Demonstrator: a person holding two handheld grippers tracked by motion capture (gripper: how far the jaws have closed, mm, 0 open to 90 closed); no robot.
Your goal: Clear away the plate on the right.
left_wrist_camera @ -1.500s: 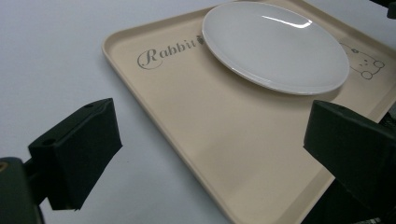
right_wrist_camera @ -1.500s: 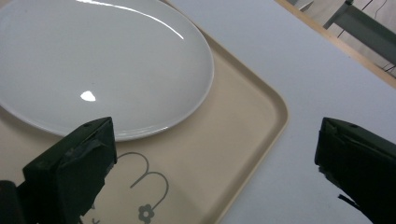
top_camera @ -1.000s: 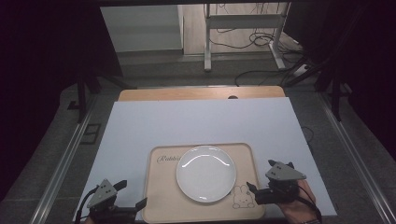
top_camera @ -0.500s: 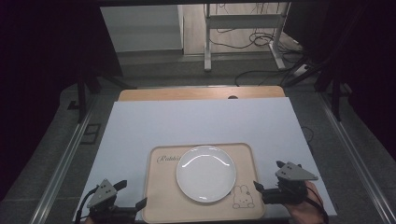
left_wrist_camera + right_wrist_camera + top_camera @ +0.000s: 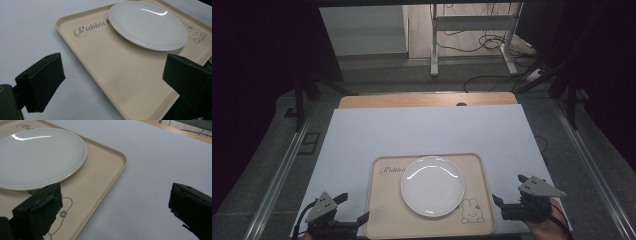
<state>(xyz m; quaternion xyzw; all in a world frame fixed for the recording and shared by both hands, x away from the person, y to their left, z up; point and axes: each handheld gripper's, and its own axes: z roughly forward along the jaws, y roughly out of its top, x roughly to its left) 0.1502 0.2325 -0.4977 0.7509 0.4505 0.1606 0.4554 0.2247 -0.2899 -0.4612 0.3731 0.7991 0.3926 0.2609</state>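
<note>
High view: a beige tray (image 5: 427,220) lies at the near edge of the white-covered bench (image 5: 422,132), with a round white plate (image 5: 432,185) resting on it, slightly right of the tray's middle. The right claw (image 5: 508,199) has drawn back from where it was a second ago: then it sat against the tray's right edge, near the rabbit drawing (image 5: 468,211); now it hangs just off that edge, over bare bench, apart from the tray. The left claw (image 5: 352,209) has stayed where it was, just beside the tray's near left corner. Both claws are spread wide and hold nothing.

Judging from this, the right hand has let go or backed off, so neither tray nor plate is gripped at this moment; any lift or carry has yet to start, or has just ended.

Left gripper view: the tray has a low raised rim and rounded corners, with the word "Rabbit" (image 5: 91,27) printed in script near one end. The plate (image 5: 148,24) is shallow, glossy and empty, catching a bright streak of light. Right gripper view: the plate (image 5: 37,157) overlaps the top of the rabbit drawing, and the tray's corner (image 5: 122,160) sits between the open jaws.
</note>
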